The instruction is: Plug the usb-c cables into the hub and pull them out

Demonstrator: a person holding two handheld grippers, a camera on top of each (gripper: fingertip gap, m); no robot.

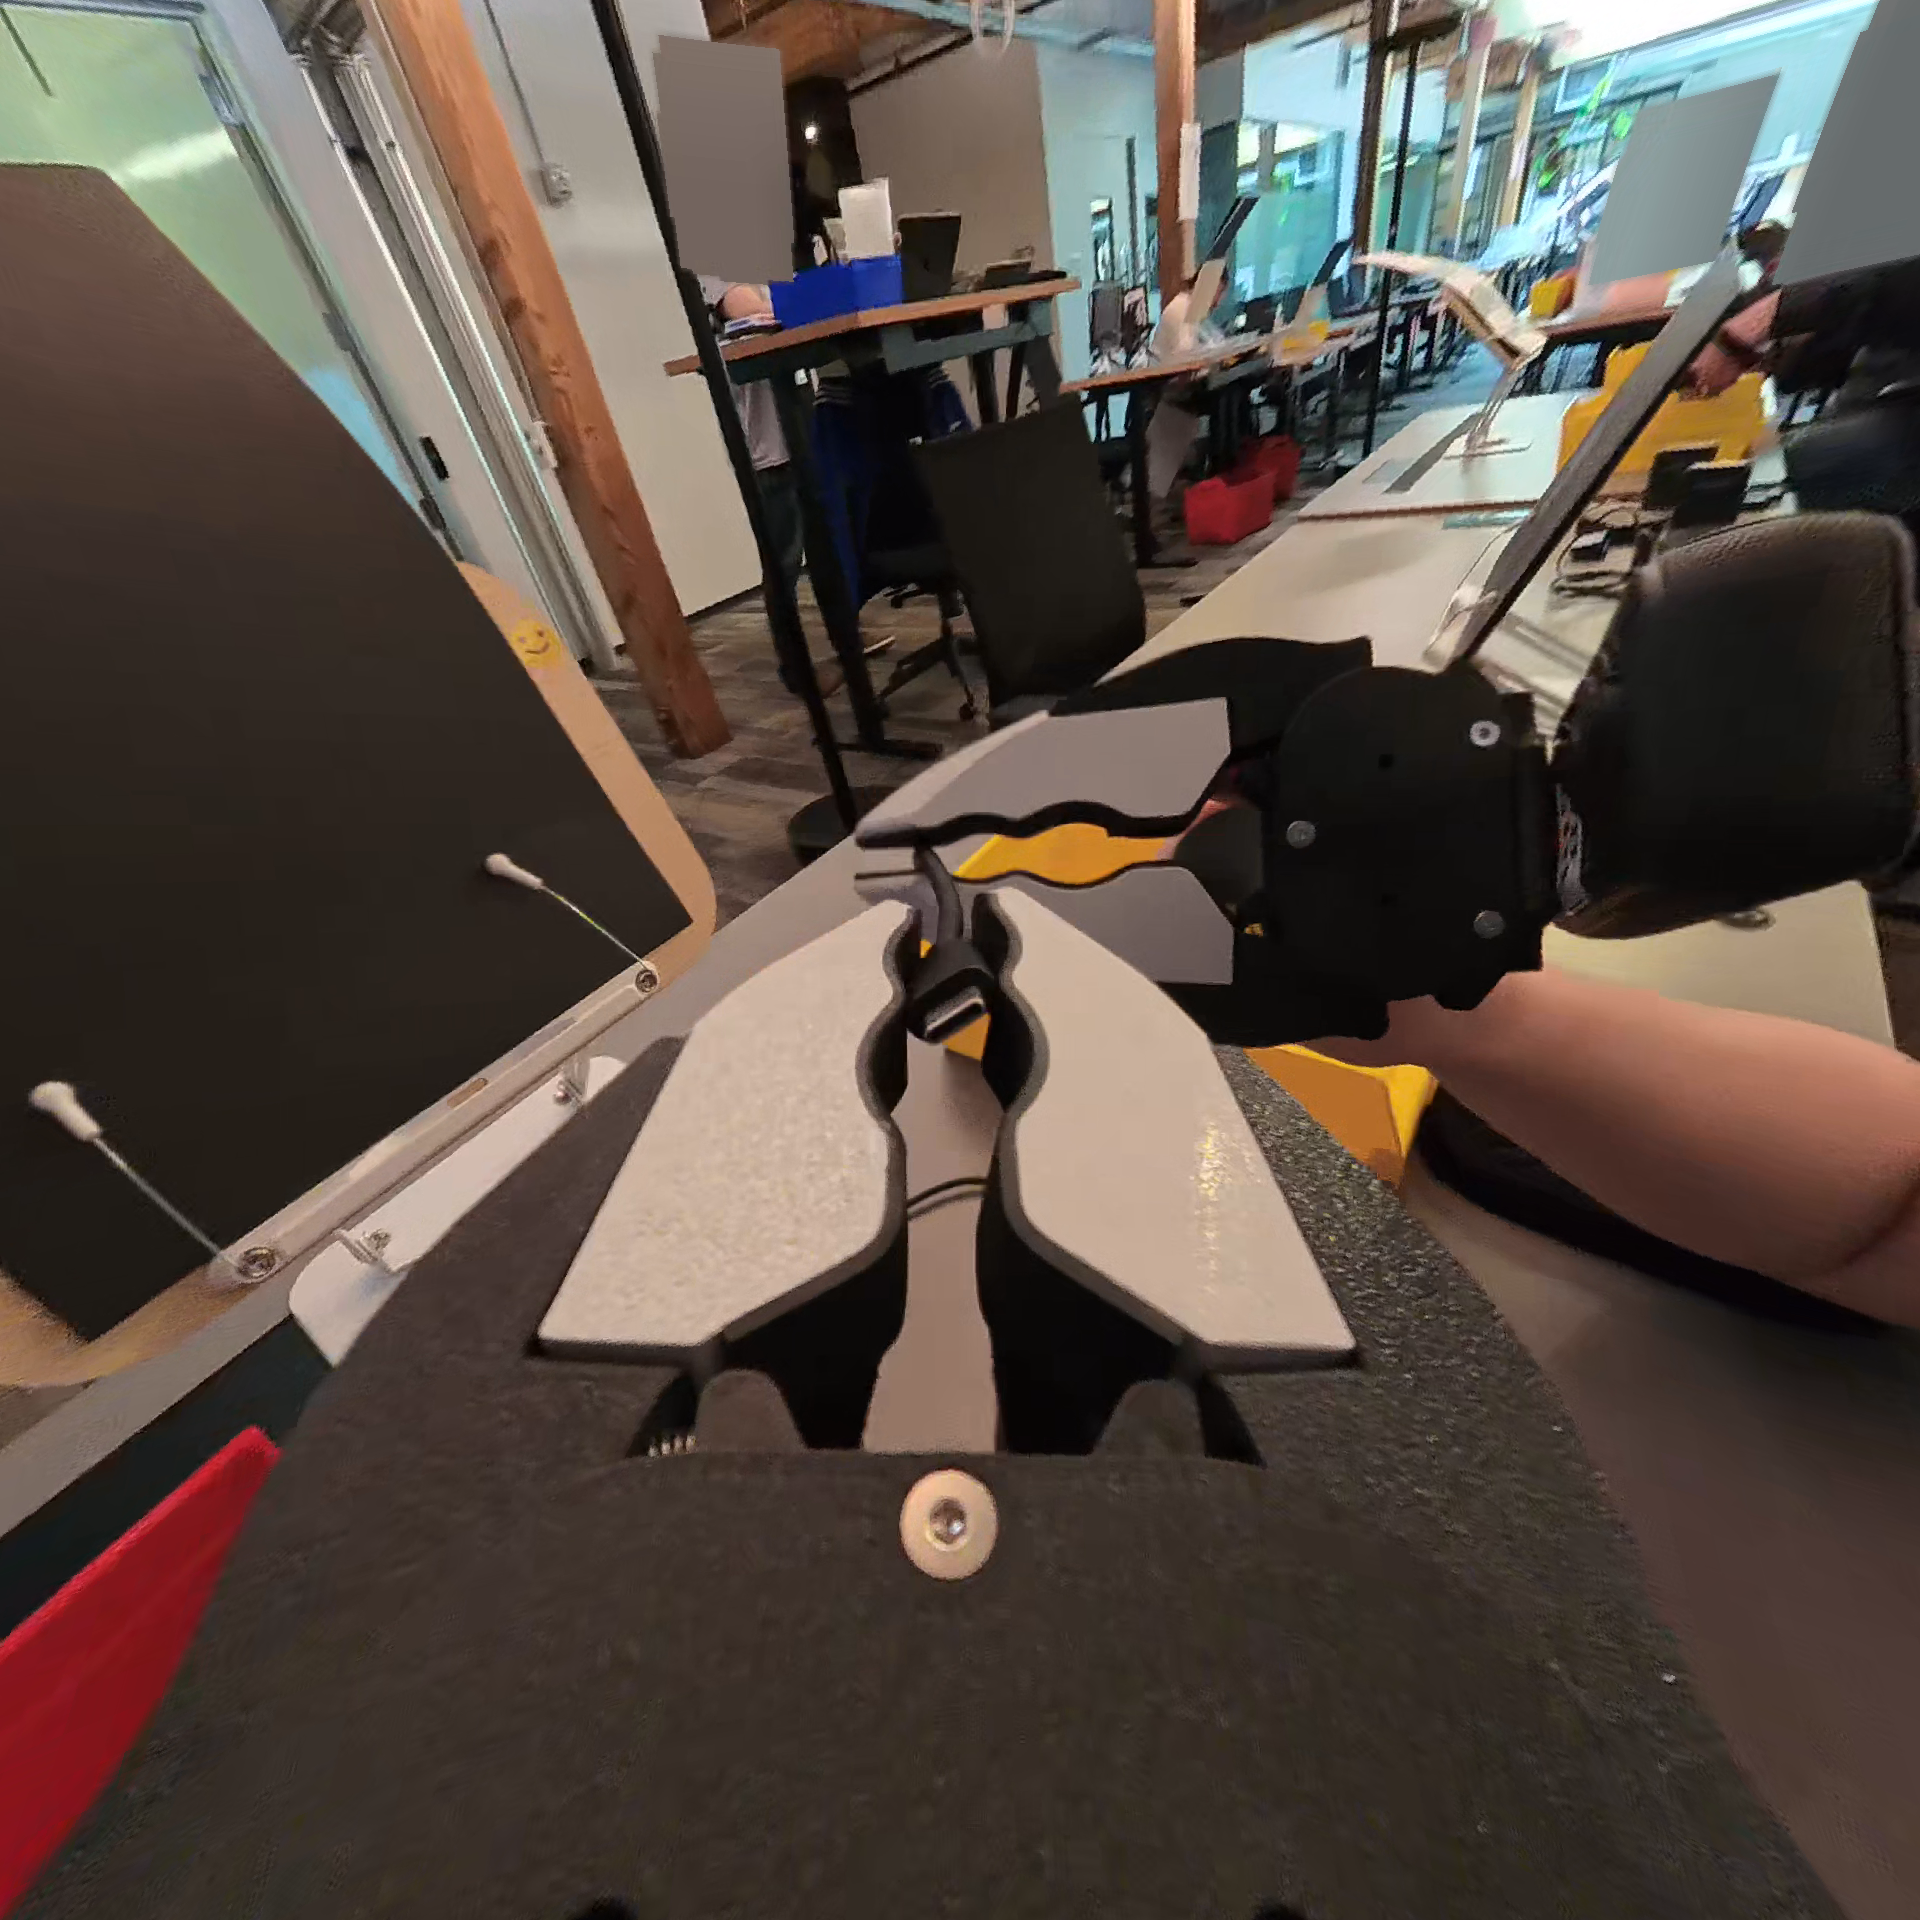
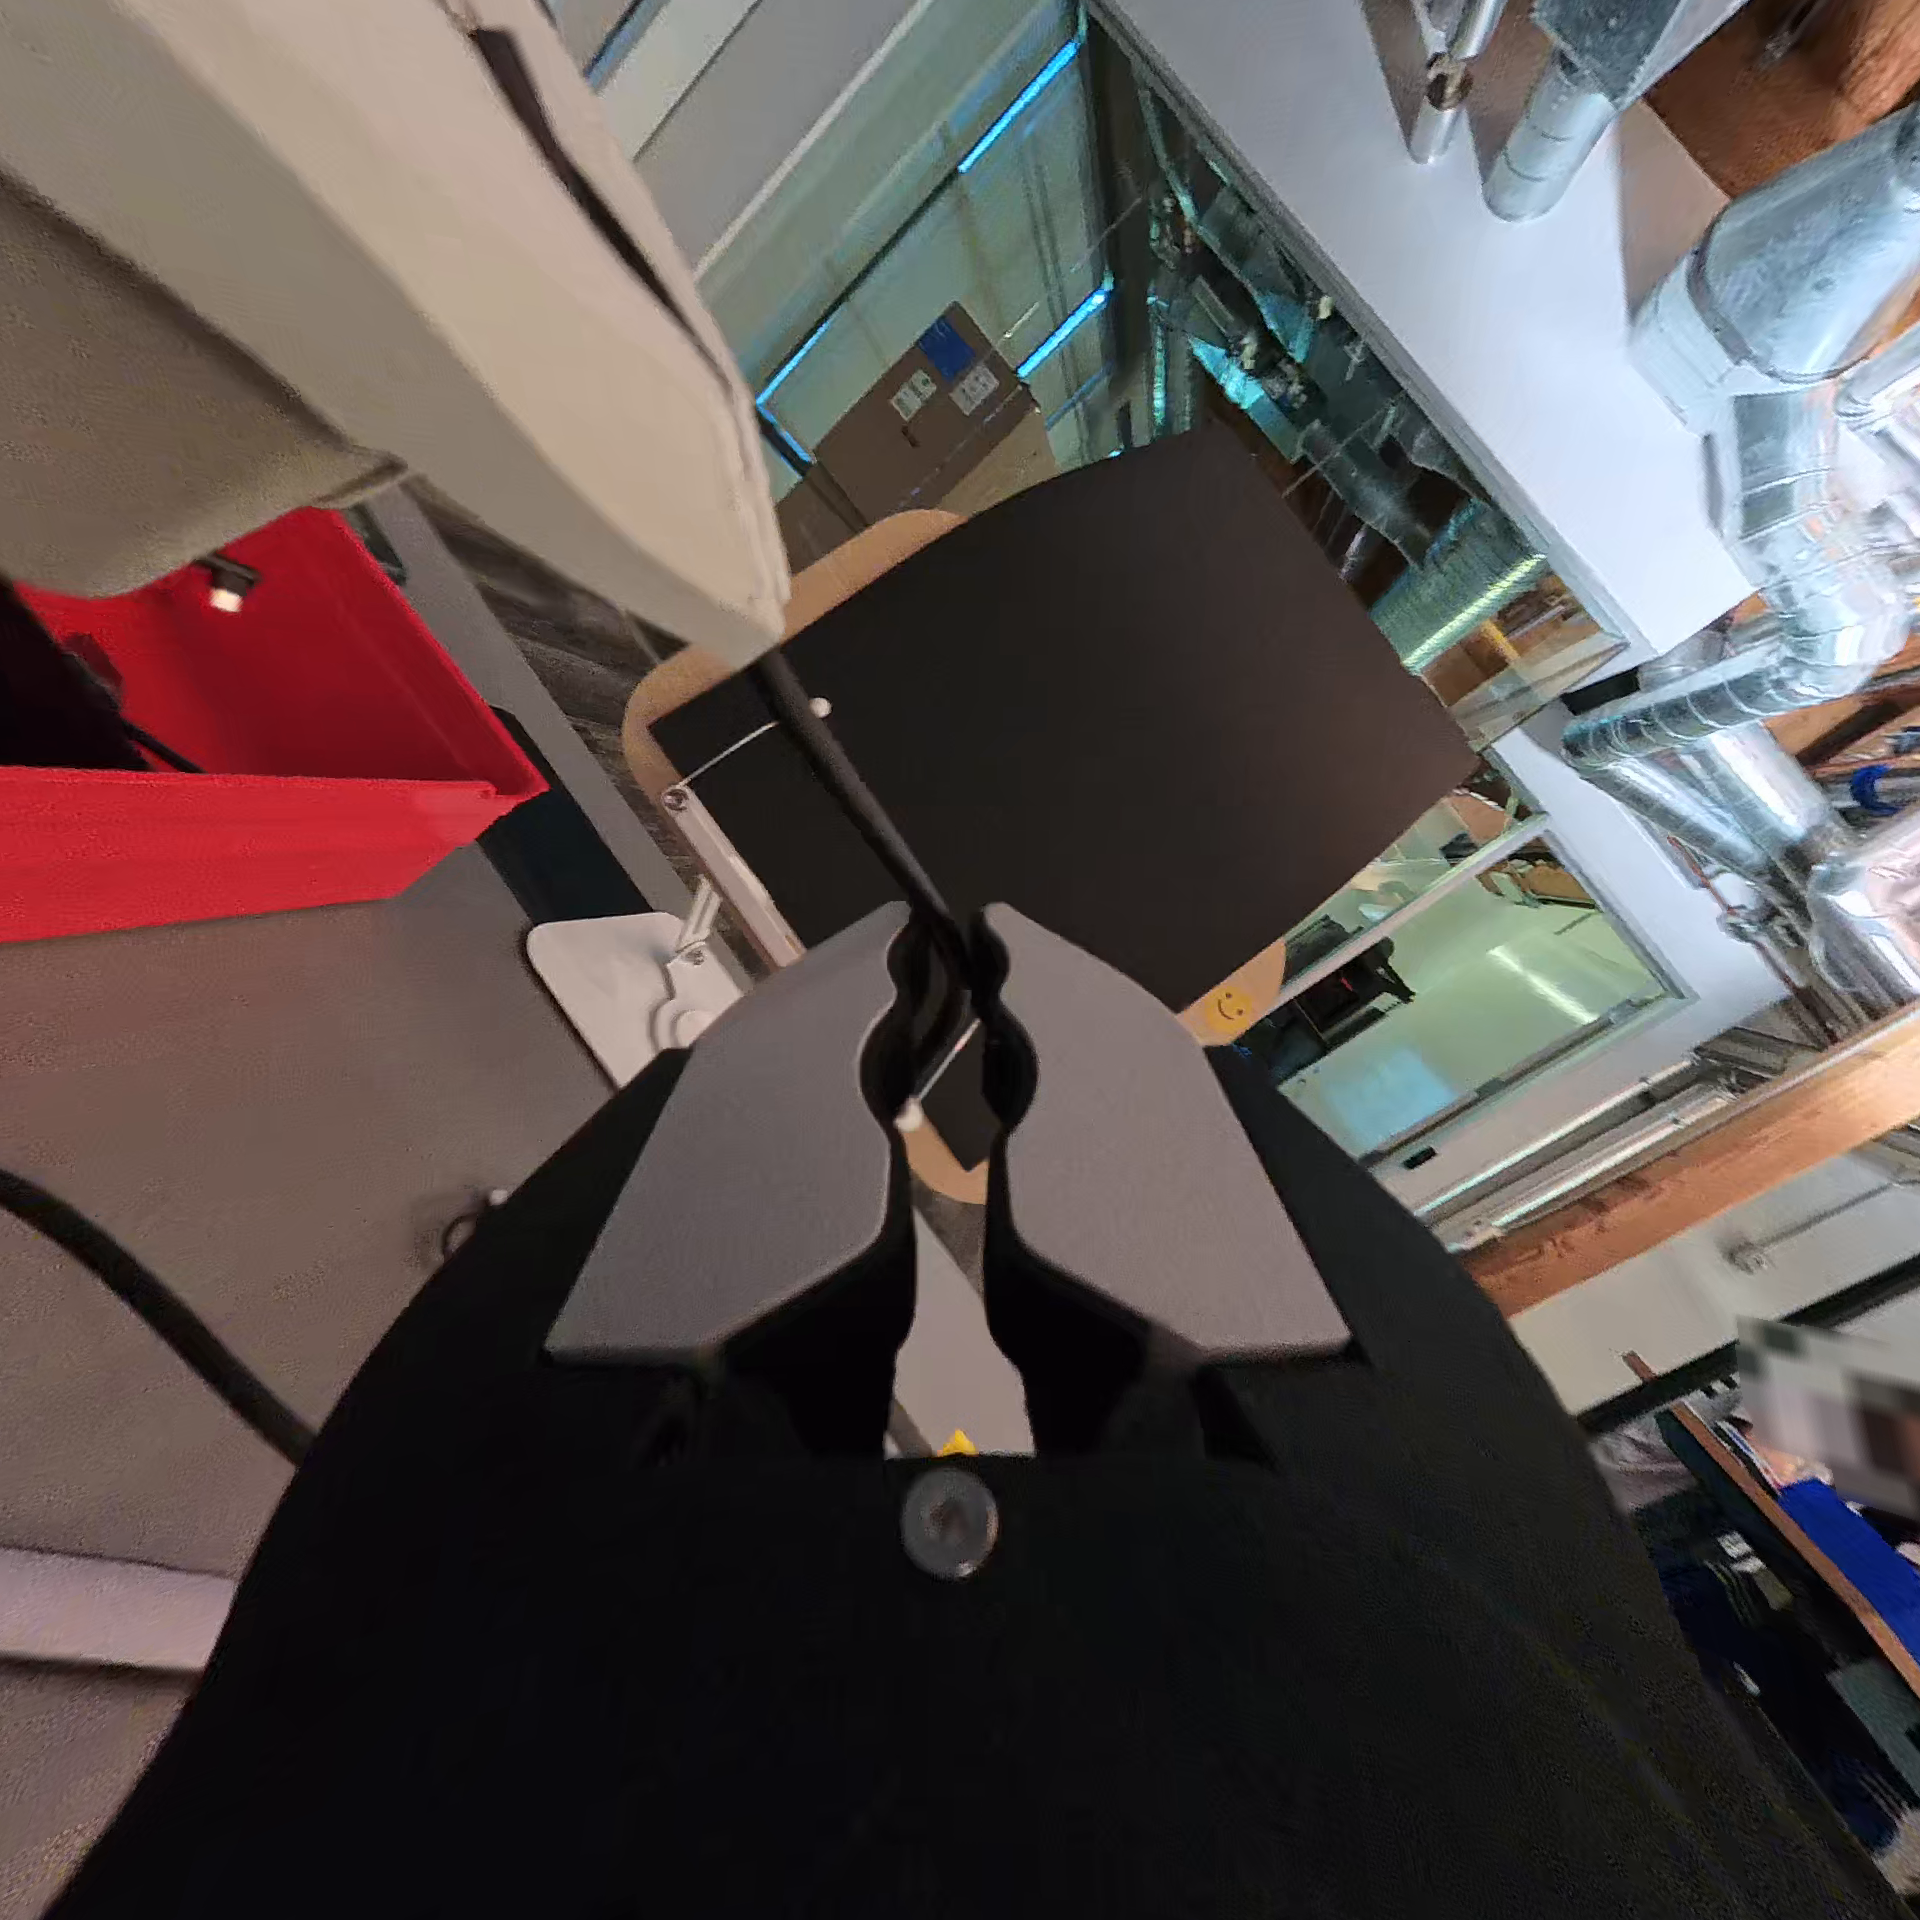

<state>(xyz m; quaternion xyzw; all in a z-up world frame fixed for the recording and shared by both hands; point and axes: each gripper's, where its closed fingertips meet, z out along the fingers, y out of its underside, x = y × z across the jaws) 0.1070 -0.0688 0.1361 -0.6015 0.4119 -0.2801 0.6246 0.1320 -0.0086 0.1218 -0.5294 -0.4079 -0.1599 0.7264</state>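
1. Up close, the left gripper (image 1: 948, 925) has its two pale grey fingers nearly together around the black USB-C cable's plug (image 1: 948, 992); the plug body sits in the wavy notch between the black pads, which press on both its sides, and its metal tip faces back toward the camera.
2. From the plug, the thin black cable (image 1: 935, 883) rises a short way into the tips of the right gripper (image 1: 883, 852), which comes in from the right, just beyond the left one's fingertips.
3. That right gripper's jaws stand almost closed and pinch the cable between their tips.
4. Seen from the right wrist, the cable (image 2: 831, 769) runs out from its fingertips up toward the underside of the other gripper's pale finger (image 2: 468, 312).
5. Both grippers hang above a grey table (image 1: 1714, 987), with a yellow bin (image 1: 1340, 1101) just beneath them.
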